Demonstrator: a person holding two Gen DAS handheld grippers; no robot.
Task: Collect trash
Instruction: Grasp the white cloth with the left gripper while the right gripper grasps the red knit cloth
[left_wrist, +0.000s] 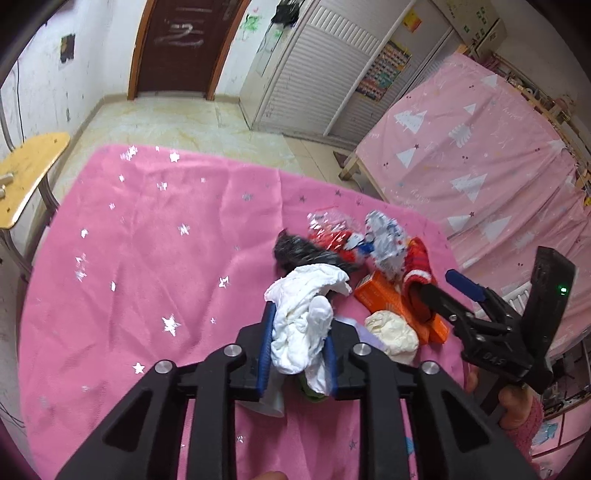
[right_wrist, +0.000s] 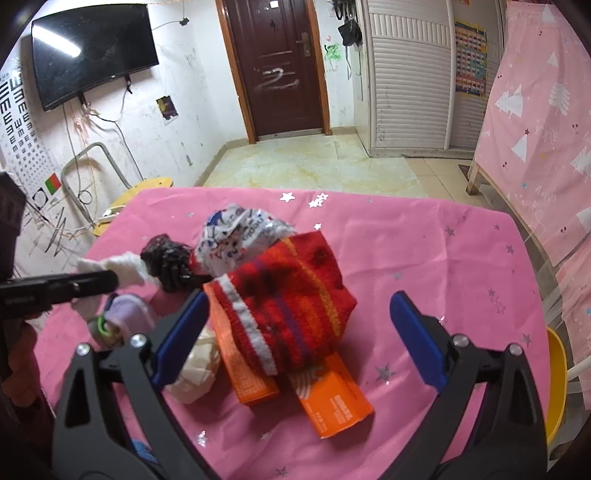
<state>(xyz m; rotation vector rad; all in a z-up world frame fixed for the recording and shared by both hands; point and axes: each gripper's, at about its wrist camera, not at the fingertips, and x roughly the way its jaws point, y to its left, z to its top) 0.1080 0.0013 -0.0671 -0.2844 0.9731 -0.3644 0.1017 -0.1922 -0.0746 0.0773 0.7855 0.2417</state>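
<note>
My left gripper is shut on a crumpled white tissue, held just above the pink star tablecloth. My right gripper is open, its blue pads on either side of a red striped knitted sock that lies over two orange boxes. The right gripper also shows in the left wrist view, at the sock. A cream paper wad, a black crumpled bag and a white printed wrapper lie around the sock.
A shiny red wrapper lies behind the pile. A lilac item sits by the left gripper. A yellow wooden chair stands left of the table, a pink-covered bed to the right. A yellow bin is at the table's right edge.
</note>
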